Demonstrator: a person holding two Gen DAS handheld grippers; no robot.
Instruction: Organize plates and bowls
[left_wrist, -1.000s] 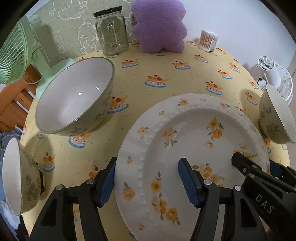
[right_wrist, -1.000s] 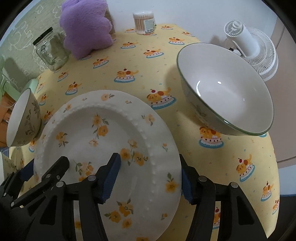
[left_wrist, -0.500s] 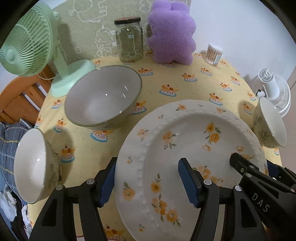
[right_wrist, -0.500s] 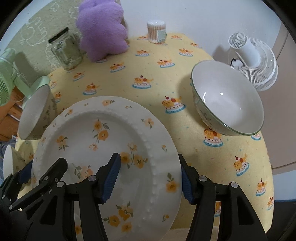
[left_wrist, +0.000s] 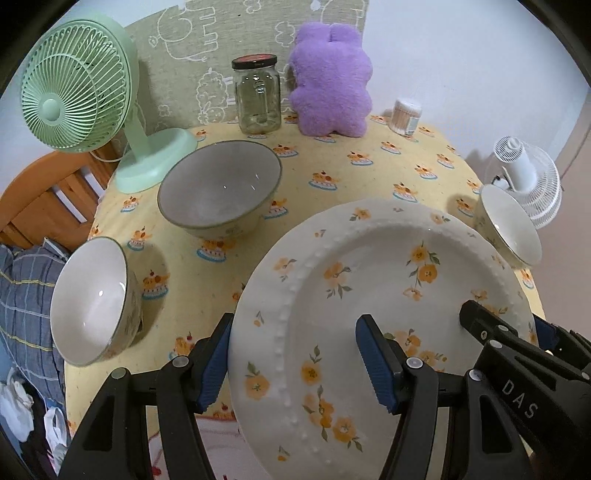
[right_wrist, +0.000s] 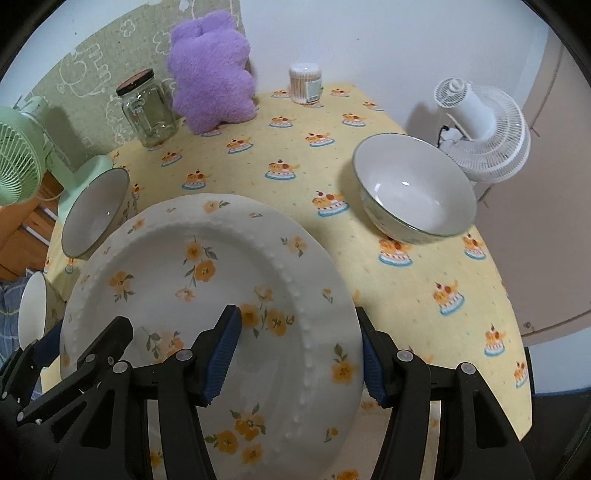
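The only readable text is the white capital lettering "DAS" on the black plastic body of the right gripper (left_wrist: 517, 373), seen at the near right of the left wrist view. The label on the small round cotton-swab container (right_wrist: 306, 83) at the far side of the table is too small to read.

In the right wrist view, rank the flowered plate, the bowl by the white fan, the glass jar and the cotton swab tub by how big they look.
Largest to smallest as they look:
1. flowered plate, though it is nearest the camera, which inflates it
2. bowl
3. glass jar
4. cotton swab tub, farthest back, so its true size is unsure
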